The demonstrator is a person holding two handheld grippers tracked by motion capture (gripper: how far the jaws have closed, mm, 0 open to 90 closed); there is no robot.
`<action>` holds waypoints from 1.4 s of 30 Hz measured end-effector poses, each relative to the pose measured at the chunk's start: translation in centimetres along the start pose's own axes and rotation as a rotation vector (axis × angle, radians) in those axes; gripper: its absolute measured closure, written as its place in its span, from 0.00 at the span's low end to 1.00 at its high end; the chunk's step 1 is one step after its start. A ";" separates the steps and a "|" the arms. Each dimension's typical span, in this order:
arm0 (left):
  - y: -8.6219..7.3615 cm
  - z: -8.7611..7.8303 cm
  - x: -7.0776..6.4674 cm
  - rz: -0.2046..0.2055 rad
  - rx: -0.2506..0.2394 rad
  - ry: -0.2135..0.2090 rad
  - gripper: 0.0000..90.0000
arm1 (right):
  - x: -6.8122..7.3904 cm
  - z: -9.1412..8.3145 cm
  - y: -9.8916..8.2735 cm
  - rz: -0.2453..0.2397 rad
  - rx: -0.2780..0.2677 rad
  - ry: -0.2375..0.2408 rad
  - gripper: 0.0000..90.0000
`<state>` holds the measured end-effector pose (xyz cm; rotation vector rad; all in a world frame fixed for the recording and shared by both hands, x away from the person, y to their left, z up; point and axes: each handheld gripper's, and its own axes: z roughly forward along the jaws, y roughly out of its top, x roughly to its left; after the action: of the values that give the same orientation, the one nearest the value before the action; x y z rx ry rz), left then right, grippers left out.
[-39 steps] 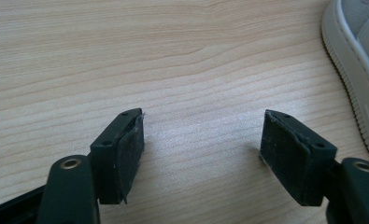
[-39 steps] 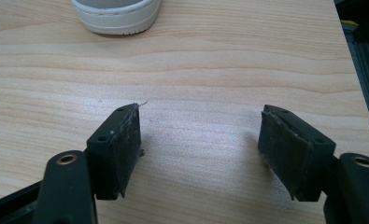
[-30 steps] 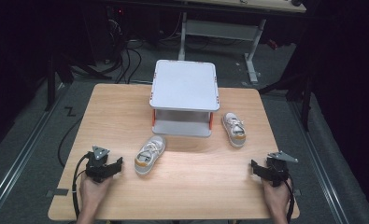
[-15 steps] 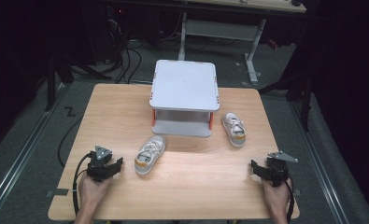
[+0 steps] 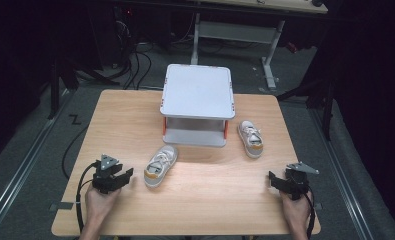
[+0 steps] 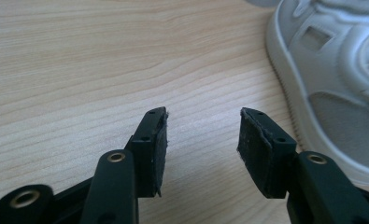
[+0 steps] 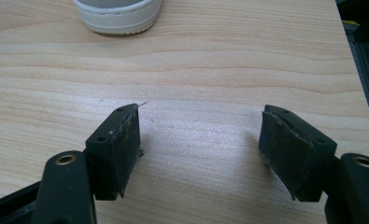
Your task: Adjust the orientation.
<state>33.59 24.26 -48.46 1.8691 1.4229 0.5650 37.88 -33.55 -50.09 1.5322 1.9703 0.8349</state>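
At the left of the tabletop (image 5: 135, 120), the left gripper (image 5: 116, 179) rests low near the front edge, held by the person's left hand (image 5: 99, 205). Its jaws stand apart with nothing between them; in the left gripper view only bare wood lies in the gap. Just to the right of it lies the first shoe (image 5: 160, 165), a small white sneaker with a tan heel. Its long axis runs from the heel, near the person, up and to the right toward the toe. In the left gripper view the shoe's side is just beside the right jaw.

In the middle, further back, stands a white two-level rack (image 5: 198, 105). To the right of the rack lies the second shoe (image 5: 249, 138), pointing mostly away from the person.

The right gripper (image 5: 285, 183) is at the front right corner, its jaws also wide apart and empty. I judge the left gripper is much nearer to its shoe than the right gripper is to the second shoe, which lies ahead and somewhat left of it.
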 end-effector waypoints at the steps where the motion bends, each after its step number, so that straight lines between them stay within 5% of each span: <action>1: 0.1 -0.2 -0.1 0.005 -0.002 0.000 0.58 | 0.0 0.0 0.0 -0.001 0.000 0.000 0.33; 14: 2.6 -1.8 -1.8 0.035 -0.051 -0.103 0.56 | 0.0 0.0 0.0 -0.001 0.000 0.001 0.33; 23: 4.3 -0.8 -3.3 0.093 -0.005 -0.143 0.56 | 0.0 0.0 0.0 -0.001 0.000 0.001 0.32; 30: 5.0 0.8 -4.2 0.149 0.048 -0.134 0.60 | 0.0 0.0 0.0 -0.003 0.000 0.002 0.32; 42: 5.2 1.5 -3.9 0.200 0.067 -0.162 0.63 | 0.0 0.0 0.0 -0.001 0.001 0.003 0.32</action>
<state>36.81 19.45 -45.19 2.0752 1.1719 0.4542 37.85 -33.51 -50.10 1.5311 1.9733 0.8365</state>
